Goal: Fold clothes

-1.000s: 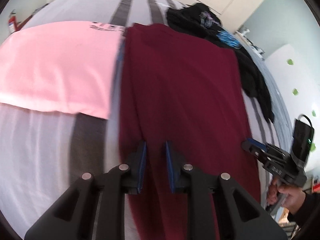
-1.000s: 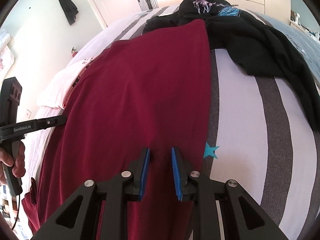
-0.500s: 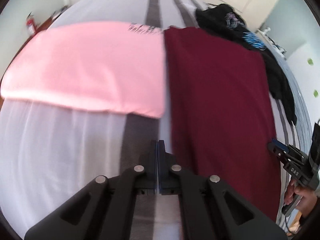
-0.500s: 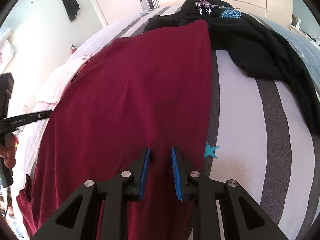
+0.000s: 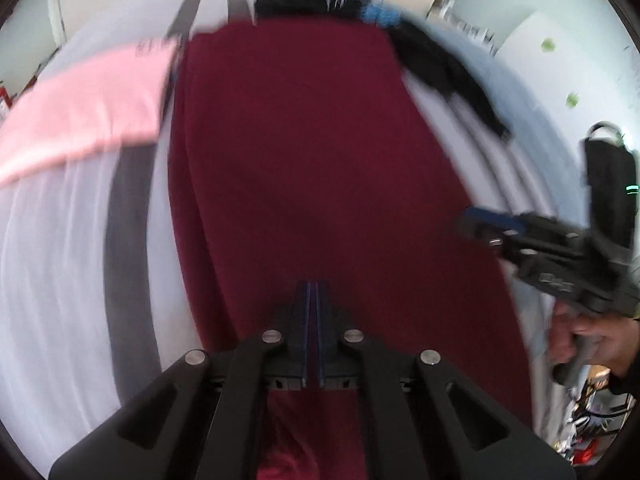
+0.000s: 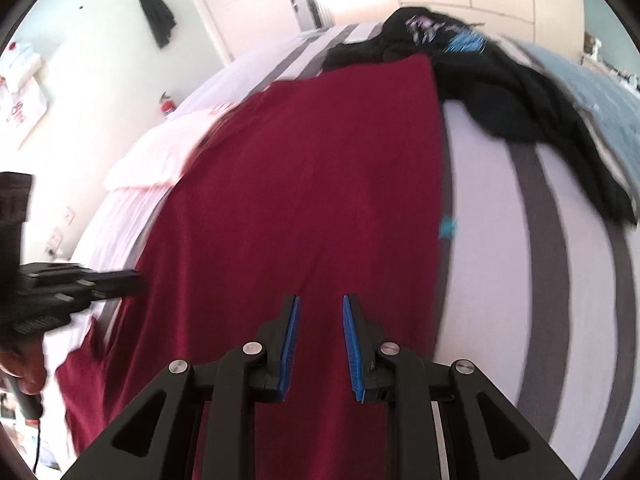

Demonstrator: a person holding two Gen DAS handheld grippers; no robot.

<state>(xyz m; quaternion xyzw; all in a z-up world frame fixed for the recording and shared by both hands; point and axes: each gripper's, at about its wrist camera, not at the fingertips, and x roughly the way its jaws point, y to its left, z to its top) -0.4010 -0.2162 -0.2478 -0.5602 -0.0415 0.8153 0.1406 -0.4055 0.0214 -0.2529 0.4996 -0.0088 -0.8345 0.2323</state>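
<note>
Maroon garment (image 5: 312,152) lies flat; our left claw (image 5: 312,292) is closed, empty, right claw (image 6: 319,312) parted at 6 o'clock; grabbing one layer risks a skewed fold.

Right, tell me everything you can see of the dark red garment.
The dark red garment is plain soft cloth, spread long and mostly flat along the striped bed. Its far end touches a black heap of clothes; a pink garment lies along one side. Its near end hangs, rumpled, off the bed. Both grippers are above its near end.
</note>
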